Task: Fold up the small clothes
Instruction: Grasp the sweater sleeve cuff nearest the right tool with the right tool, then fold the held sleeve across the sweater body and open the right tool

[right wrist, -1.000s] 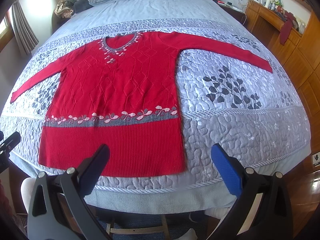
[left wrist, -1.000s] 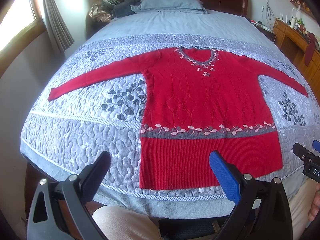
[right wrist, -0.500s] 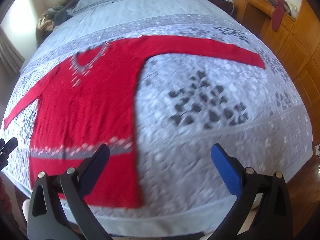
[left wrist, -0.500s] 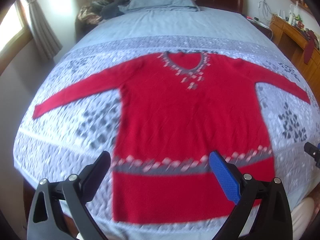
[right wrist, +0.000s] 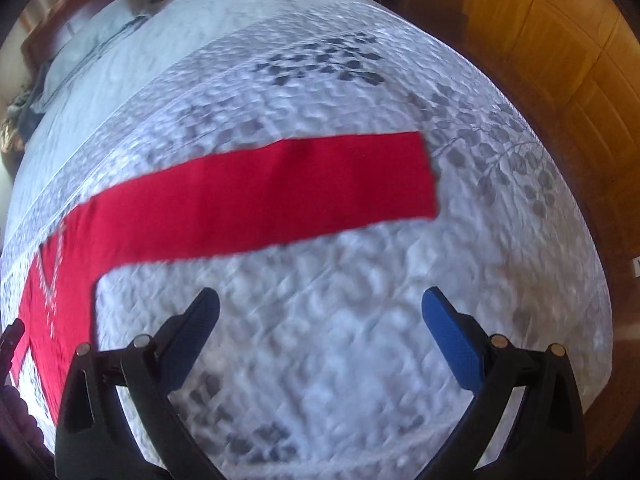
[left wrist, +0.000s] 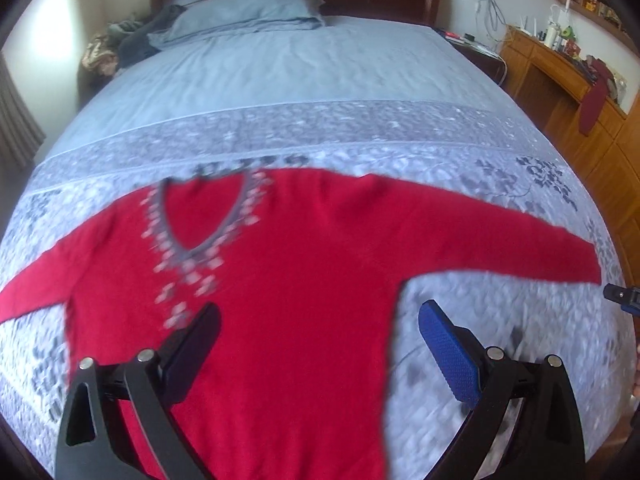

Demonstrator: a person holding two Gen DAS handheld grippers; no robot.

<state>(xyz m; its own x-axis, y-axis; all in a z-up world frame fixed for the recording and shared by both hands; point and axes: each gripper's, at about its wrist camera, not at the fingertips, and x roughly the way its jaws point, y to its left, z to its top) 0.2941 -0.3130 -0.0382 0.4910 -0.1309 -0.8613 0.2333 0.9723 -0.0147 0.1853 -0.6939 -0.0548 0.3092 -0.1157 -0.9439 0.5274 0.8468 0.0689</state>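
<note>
A red long-sleeved sweater (left wrist: 304, 280) with a grey and white V-neck trim lies flat, front up, on the quilted bed (left wrist: 280, 80). My left gripper (left wrist: 320, 332) is open and empty above the sweater's chest, near its right underarm. My right gripper (right wrist: 320, 320) is open and empty above the quilt, just short of the sweater's right sleeve (right wrist: 280, 196), whose cuff (right wrist: 426, 174) lies ahead to the right. The right gripper's tip shows at the left wrist view's right edge (left wrist: 624, 298).
A grey pillow (left wrist: 248, 12) and a heap of clothes (left wrist: 120, 44) lie at the wooden headboard. Wooden drawers and shelves (left wrist: 580, 92) stand along the bed's right side, also in the right wrist view (right wrist: 560, 40). The quilt (right wrist: 340, 360) spreads under the sweater.
Both grippers have moved forward over the bed from its foot. The left one has gone from the hem to the chest; the right one has swung right toward the sleeve. Both stay open.
</note>
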